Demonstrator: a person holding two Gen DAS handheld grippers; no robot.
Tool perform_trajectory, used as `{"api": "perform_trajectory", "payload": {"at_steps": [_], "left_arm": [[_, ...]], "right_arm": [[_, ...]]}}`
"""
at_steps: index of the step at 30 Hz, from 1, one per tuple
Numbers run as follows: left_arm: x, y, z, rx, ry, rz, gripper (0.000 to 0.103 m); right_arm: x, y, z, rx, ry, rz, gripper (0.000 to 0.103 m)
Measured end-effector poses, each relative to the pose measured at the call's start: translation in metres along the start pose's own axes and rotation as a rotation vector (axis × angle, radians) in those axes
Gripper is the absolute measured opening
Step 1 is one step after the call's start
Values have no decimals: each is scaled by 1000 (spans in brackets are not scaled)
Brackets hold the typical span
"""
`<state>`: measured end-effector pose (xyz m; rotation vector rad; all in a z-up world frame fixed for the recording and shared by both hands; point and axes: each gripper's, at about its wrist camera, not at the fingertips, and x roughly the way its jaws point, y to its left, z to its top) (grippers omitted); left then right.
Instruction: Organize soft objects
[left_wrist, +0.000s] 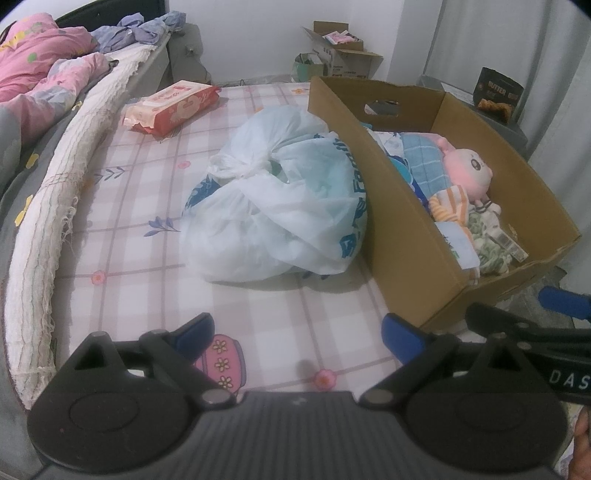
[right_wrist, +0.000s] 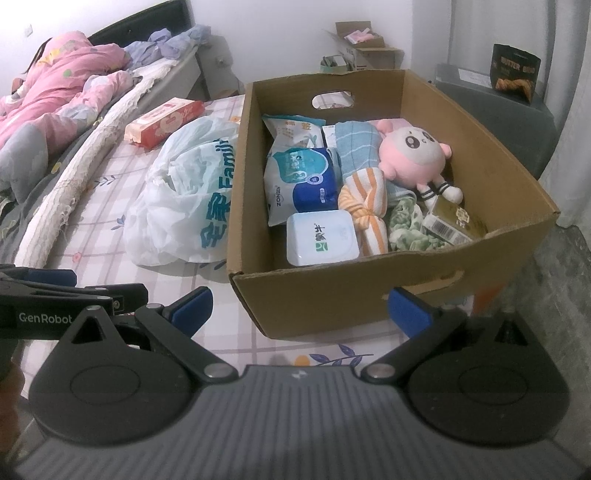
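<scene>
A cardboard box (right_wrist: 332, 291) stands on the checked bed sheet (left_wrist: 147, 221), also in the left wrist view (left_wrist: 402, 236). It holds a pink plush doll (right_wrist: 413, 155), an orange-striped cloth (right_wrist: 365, 210), a blue towel (right_wrist: 356, 147), a green patterned cloth (right_wrist: 406, 225), tissue packs (right_wrist: 306, 181) and a white tub (right_wrist: 321, 238). A knotted white plastic bag (left_wrist: 273, 206) lies left of the box, touching it. My left gripper (left_wrist: 299, 336) is open and empty, low over the sheet before the bag. My right gripper (right_wrist: 299, 308) is open and empty before the box's near wall.
A red wet-wipes pack (left_wrist: 170, 107) lies on the sheet beyond the bag. Pink bedding (right_wrist: 55, 92) and a rolled white blanket (left_wrist: 55, 206) run along the left. Open cartons (right_wrist: 365, 51) stand by the far wall. A grey cabinet (right_wrist: 509, 122) with a black snack bag (right_wrist: 515, 72) stands right of the box.
</scene>
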<state>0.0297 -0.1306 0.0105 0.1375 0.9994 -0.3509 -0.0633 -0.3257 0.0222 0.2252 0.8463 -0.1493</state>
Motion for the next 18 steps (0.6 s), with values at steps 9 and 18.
{"api": "perform_trajectory", "payload": {"at_steps": [9, 18], "left_arm": [[0, 2, -1, -1, 4, -1, 98], [0, 0, -1, -1, 2, 1, 98]], "right_arm": [[0, 0, 0, -1, 1, 0, 102], [0, 1, 0, -2, 1, 0, 102]]}}
